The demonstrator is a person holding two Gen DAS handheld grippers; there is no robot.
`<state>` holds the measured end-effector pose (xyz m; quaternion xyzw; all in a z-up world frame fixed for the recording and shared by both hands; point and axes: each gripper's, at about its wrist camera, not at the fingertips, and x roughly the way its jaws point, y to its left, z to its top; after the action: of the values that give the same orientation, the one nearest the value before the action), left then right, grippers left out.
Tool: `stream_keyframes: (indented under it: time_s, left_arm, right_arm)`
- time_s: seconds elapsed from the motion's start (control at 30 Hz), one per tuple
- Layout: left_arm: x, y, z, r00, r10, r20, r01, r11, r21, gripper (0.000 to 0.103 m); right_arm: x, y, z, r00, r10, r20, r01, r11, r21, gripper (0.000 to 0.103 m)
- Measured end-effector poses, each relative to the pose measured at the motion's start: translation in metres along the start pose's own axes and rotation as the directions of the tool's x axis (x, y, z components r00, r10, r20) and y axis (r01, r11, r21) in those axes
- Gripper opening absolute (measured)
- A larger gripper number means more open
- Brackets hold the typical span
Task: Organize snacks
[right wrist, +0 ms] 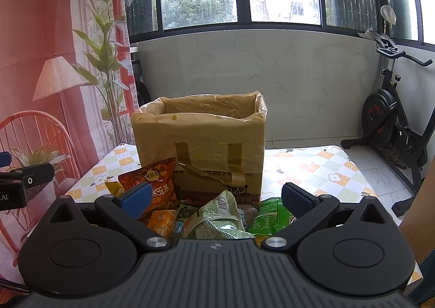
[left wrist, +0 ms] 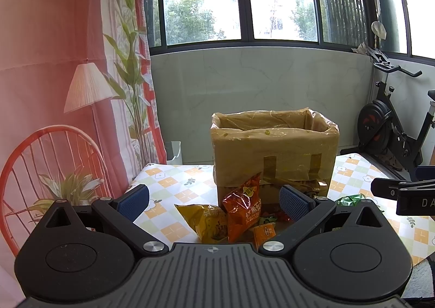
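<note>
A cardboard box [left wrist: 274, 153] lined with clear plastic stands open-topped on the checked table [left wrist: 174, 183]; it also fills the middle of the right wrist view [right wrist: 201, 145]. Snack packets lie in front of it: an orange-red bag [left wrist: 243, 210] [right wrist: 152, 183], a yellow bag [left wrist: 206, 222], a small orange sachet [left wrist: 263, 233], a pale green packet [right wrist: 217, 215] and a bright green bag [right wrist: 269, 215]. My left gripper [left wrist: 214, 199] is open above the orange-red and yellow bags. My right gripper [right wrist: 216, 198] is open over the pale green packet. Neither holds anything.
An exercise bike [right wrist: 394, 117] stands on the tiled floor at the right. A backdrop printed with a lamp, chair and plant [left wrist: 68, 117] hangs on the left. A white bin [left wrist: 174, 153] sits behind the table. Laundry hangs at the window.
</note>
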<state>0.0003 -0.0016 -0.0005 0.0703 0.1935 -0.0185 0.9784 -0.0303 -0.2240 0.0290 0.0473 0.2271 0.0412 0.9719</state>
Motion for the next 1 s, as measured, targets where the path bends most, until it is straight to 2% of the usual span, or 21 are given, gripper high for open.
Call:
stream_keyframes:
  time_s: [0.73, 0.87, 1.0]
  left_arm:
    - [0.000, 0.001, 0.000, 1.000, 0.014, -0.003, -0.014, 1.000, -0.013, 0.103]
    - [-0.001, 0.009, 0.001, 1.000, 0.019, 0.016, -0.018, 0.999, -0.032, 0.103]
    - [0.005, 0.013, 0.000, 0.995, 0.078, 0.056, -0.078, 0.997, 0.007, 0.103]
  right_arm:
    - [0.002, -0.001, -0.003, 1.000, -0.001, -0.004, 0.001, 1.000, 0.010, 0.103]
    - [0.004, -0.003, -0.006, 1.000, 0.005, -0.001, -0.005, 1.000, 0.026, 0.103]
    - [0.003, -0.017, -0.008, 0.996, 0.003, 0.089, -0.011, 0.995, 0.096, 0.103]
